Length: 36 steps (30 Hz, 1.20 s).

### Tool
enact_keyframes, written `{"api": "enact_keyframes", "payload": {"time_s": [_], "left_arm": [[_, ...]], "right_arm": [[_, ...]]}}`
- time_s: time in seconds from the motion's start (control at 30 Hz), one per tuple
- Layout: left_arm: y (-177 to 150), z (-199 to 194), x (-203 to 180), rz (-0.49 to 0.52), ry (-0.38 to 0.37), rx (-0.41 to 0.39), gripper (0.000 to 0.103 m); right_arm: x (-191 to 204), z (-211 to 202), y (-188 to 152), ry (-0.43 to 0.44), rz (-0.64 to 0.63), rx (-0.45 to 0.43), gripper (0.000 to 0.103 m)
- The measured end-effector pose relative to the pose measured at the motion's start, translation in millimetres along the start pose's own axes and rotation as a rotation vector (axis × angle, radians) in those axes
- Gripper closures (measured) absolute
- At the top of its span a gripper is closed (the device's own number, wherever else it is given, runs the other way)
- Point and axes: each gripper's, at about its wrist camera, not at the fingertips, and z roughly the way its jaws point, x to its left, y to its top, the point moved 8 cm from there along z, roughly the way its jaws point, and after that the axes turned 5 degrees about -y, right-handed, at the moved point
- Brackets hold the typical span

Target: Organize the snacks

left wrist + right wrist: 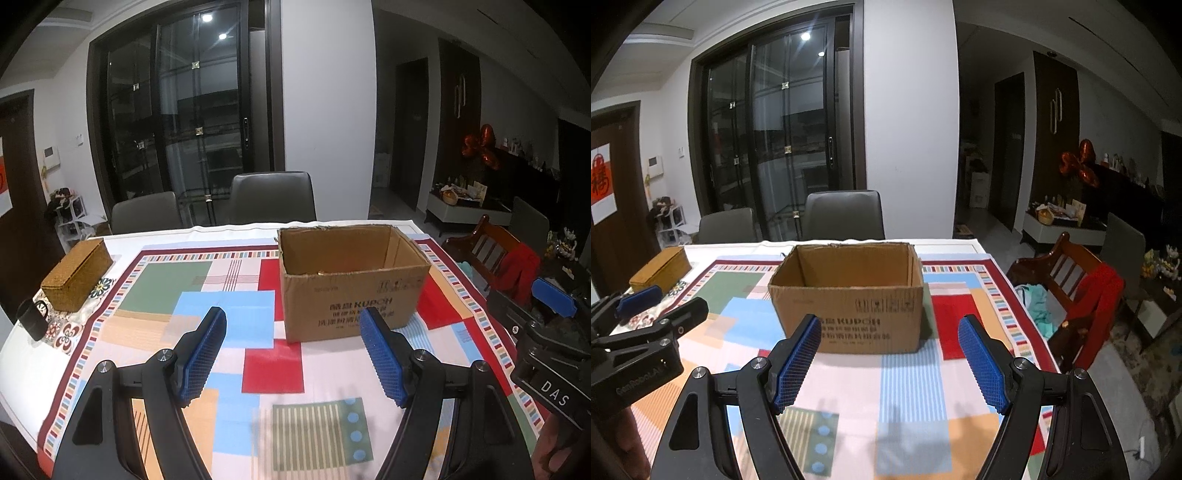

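Straight ahead of the right gripper (pixel 888 363) and off to the right of the left gripper (pixel 293 356), the open cardboard box (pixel 849 314) sits on the patterned tablecloth (pixel 916 380), long side facing, both grippers' jaws apart and empty.

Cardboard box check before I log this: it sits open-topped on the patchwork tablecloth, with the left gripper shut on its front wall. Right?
Not quite. The cardboard box sits open-topped on the patchwork tablecloth, but the left gripper is open and empty, short of the box, as the left wrist view shows.
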Motion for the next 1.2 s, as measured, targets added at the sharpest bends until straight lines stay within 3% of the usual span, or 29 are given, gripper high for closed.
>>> {"api": "enact_keyframes", "payload": {"time_s": [1.2], "left_arm": [[-113.2,-72.7,-19.7,0.006,-0.012,0.066,0.029]], "right_arm": [[-16.6,-76.0,-97.6,-0.029,-0.002,0.045,0.025]]}}
